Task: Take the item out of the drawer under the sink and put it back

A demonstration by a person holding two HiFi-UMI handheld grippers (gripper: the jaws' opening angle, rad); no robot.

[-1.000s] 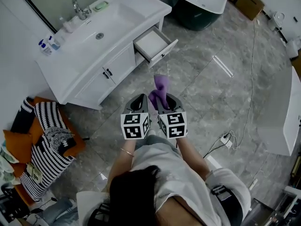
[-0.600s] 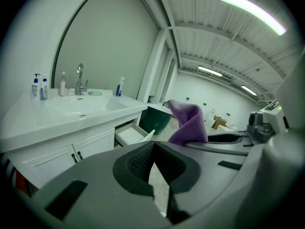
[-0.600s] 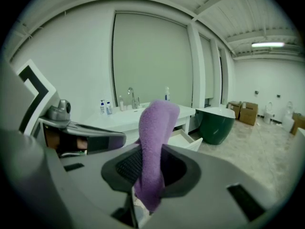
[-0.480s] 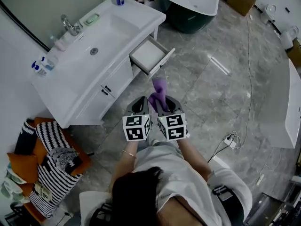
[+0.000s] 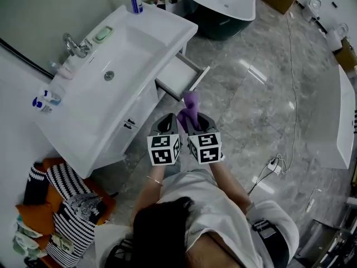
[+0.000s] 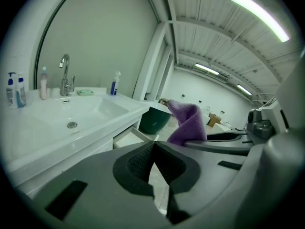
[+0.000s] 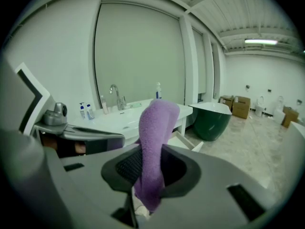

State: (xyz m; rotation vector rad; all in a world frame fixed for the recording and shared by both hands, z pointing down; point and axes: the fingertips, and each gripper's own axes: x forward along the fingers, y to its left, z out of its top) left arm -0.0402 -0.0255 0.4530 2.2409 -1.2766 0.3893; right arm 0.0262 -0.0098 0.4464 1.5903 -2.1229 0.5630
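Observation:
My right gripper [image 5: 192, 118] [image 7: 151, 168] is shut on a purple towel [image 5: 189, 108] [image 7: 155, 142], which sticks up out of its jaws. My left gripper [image 5: 165, 123] [image 6: 153, 162] hangs just left of it, shut, with nothing between its jaws; the purple towel [image 6: 187, 124] shows at its right. Ahead of both grippers the white drawer [image 5: 179, 75] [image 7: 187, 141] under the sink stands pulled out, and its bottom looks bare. The white vanity with its sink [image 5: 120, 54] [image 6: 71, 111] runs to the left.
A tap [image 5: 75, 44], a soap dish [image 5: 102, 34] and bottles [image 5: 44, 101] sit on the vanity top. A dark green bathtub [image 5: 220, 7] stands behind the drawer. A cable and power strip [image 5: 273, 163] lie on the marble floor at right. Striped cushions [image 5: 70, 216] lie at lower left.
The view has moved closer to the vanity, which now sits nearer the grippers. Both grippers keep the same pose, and the towel stays in the right one.

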